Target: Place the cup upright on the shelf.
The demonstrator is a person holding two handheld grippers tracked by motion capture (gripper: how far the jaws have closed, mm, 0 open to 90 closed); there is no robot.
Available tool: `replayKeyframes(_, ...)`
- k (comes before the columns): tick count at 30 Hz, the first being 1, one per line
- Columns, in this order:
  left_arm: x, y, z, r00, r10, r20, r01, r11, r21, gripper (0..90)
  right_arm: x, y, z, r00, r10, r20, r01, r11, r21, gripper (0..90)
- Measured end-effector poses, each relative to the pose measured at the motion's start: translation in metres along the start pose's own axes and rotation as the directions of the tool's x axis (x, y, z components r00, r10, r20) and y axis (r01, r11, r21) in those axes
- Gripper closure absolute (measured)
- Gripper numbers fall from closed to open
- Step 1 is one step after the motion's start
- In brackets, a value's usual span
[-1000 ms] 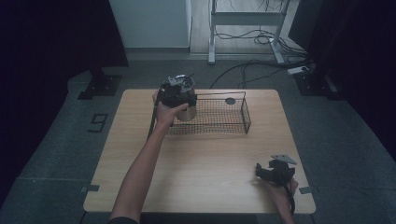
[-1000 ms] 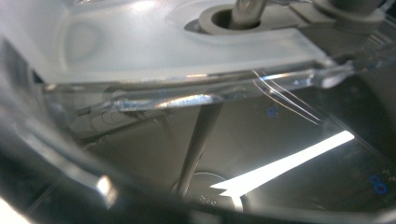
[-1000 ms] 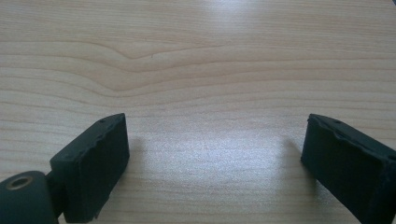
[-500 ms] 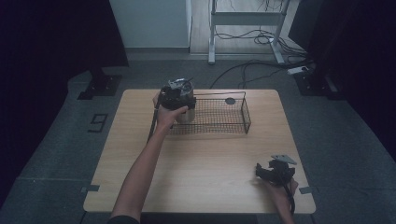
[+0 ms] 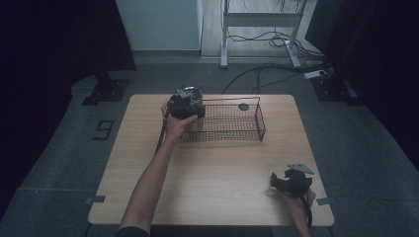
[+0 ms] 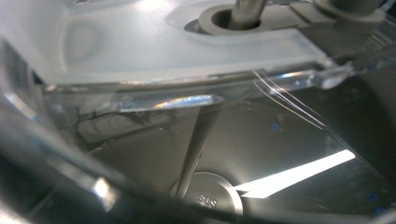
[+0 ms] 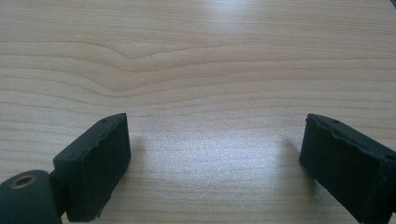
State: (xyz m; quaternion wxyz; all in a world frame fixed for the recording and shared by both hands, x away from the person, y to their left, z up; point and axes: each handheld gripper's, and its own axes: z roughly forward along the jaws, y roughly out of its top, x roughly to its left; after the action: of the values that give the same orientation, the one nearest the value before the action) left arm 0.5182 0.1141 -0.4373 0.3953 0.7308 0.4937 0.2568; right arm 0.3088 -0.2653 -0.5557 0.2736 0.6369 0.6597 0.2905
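Note:
My left gripper (image 5: pixel 186 104) hangs over the left end of a black wire basket (image 5: pixel 247 129) at the back of the table. In the left gripper view a clear plastic container (image 6: pixel 187 51) with a frosted lid presses right up to the camera. A thin metal rod (image 6: pixel 194 149) runs down inside it to a steel disc (image 6: pixel 208 198). The jaws are hidden by the container, which moves with the gripper. My right gripper (image 5: pixel 290 181) rests near the table's front right corner. It is open, with its two black pads (image 7: pixel 95 163) wide apart over bare wood.
The wooden table (image 5: pixel 212 173) lies bare between the basket and the front edge. A small dark round thing (image 5: pixel 243 106) sits at the basket's far side. Dark floor, cables and a desk frame (image 5: pixel 257 29) lie beyond the table.
My left gripper and the container have shifted slightly nearer and lower at the basket's left end. The right gripper has stayed still.

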Motion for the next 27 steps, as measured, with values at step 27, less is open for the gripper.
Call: replayKeyframes(27,0.0,-0.022,0.025,0.9998,0.017,-0.003,-0.017,0.9983,0.056,4.3,0.0,0.0,0.0,1.0,0.0,-0.002,0.0,1.0,-0.002,8.9)
